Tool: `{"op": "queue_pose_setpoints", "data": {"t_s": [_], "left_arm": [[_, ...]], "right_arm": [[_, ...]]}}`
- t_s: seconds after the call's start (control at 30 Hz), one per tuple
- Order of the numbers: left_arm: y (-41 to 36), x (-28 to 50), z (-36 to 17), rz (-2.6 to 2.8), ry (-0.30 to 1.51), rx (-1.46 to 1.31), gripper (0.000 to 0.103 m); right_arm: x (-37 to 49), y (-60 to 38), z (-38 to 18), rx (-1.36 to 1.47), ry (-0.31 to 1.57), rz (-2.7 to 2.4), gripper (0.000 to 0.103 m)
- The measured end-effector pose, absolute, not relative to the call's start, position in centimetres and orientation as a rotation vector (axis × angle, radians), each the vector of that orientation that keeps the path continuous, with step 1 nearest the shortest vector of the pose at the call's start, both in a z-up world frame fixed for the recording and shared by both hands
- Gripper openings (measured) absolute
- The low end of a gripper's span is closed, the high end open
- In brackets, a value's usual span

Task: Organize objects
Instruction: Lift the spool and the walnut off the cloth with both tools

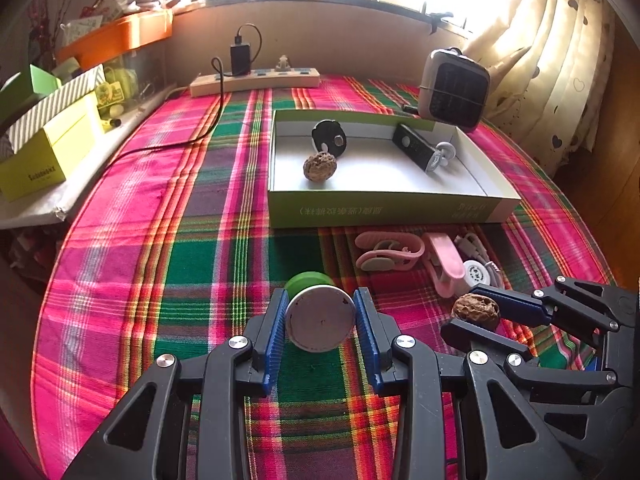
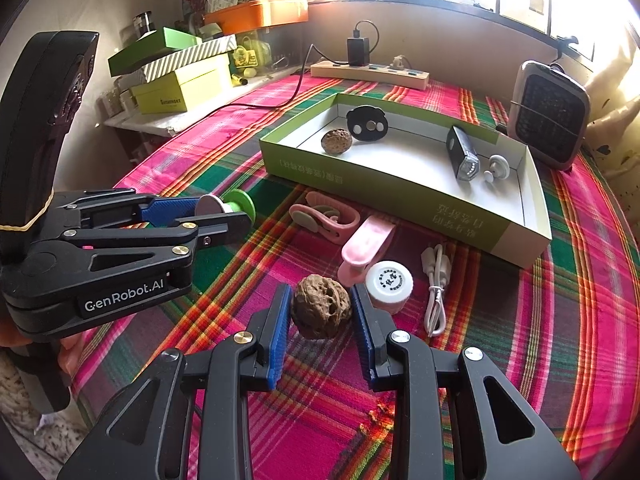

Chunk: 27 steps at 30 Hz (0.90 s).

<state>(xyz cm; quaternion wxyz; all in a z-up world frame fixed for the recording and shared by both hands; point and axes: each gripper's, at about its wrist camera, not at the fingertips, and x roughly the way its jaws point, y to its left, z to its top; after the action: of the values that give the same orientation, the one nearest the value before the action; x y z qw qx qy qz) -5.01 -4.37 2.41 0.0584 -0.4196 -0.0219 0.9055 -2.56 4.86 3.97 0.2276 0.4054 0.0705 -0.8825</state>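
My left gripper [image 1: 320,322] is shut on a green-and-white spool-shaped object [image 1: 320,316], also seen in the right wrist view [image 2: 228,205]. My right gripper [image 2: 320,314] is shut on a brown walnut [image 2: 321,311], which shows in the left wrist view [image 1: 476,309] too. A green-sided white tray [image 1: 384,210] lies ahead and holds another walnut [image 1: 319,166], a black disc [image 1: 329,138], a black bike light [image 1: 414,148] and a small white hook [image 1: 442,154].
On the plaid cloth lie a pink clip [image 2: 325,216], a pink clamp [image 2: 366,246], a white round cap [image 2: 389,284] and a white cable [image 2: 436,288]. A small heater [image 2: 550,114] and a power strip [image 2: 370,72] stand at the back. Boxes [image 2: 180,84] are stacked at the left.
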Motion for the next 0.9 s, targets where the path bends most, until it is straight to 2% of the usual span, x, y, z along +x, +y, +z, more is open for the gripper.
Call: {"op": "queue_pose_setpoints", "data": {"t_s": [0.9], "left_arm": [[-2.7,-7.2,6.3,2.731,-0.033,-1.126,0.031]], "right_arm": [[-5.6,8.6,9.2,1.003,0.096,-2.569,0.031]]}}
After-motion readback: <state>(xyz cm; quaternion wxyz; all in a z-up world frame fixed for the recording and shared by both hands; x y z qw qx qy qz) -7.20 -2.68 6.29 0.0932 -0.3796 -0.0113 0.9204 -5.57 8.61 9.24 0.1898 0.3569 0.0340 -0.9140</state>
